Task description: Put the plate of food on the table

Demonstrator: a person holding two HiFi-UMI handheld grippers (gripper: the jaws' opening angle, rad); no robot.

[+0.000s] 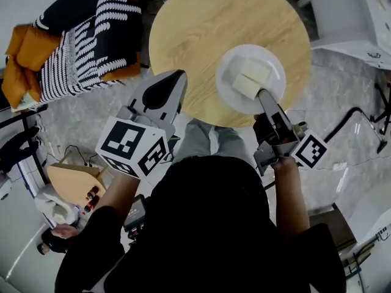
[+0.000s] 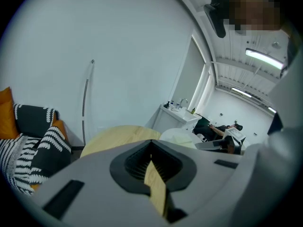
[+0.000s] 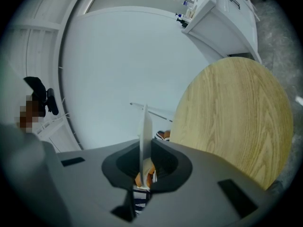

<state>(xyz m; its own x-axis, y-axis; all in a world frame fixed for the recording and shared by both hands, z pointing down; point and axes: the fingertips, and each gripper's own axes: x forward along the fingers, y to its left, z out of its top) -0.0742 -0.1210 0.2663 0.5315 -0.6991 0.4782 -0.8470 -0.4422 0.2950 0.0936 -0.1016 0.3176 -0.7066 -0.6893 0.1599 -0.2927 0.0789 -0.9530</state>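
Note:
A white plate (image 1: pixel 273 65) bearing pale blocks of food (image 1: pixel 249 78) is over the near right part of the round wooden table (image 1: pixel 195 29). My right gripper (image 1: pixel 263 94) is shut on the plate's near rim. In the right gripper view the plate (image 3: pixel 143 126) shows edge-on as a thin white blade between the pads, with the table (image 3: pixel 232 112) beyond. Whether the plate rests on the wood I cannot tell. My left gripper (image 1: pixel 177 77) hovers at the table's near left edge, shut and holding nothing. Its own view shows the table (image 2: pixel 113 138) and the plate (image 2: pixel 176 135) ahead.
An orange sofa with black-and-white striped cushions (image 1: pixel 79 35) stands left of the table. A white cabinet (image 1: pixel 360 17) is at the back right. A small wooden stool (image 1: pixel 70 182) sits at the near left. A black cable (image 1: pixel 354 119) lies on the marble floor to the right.

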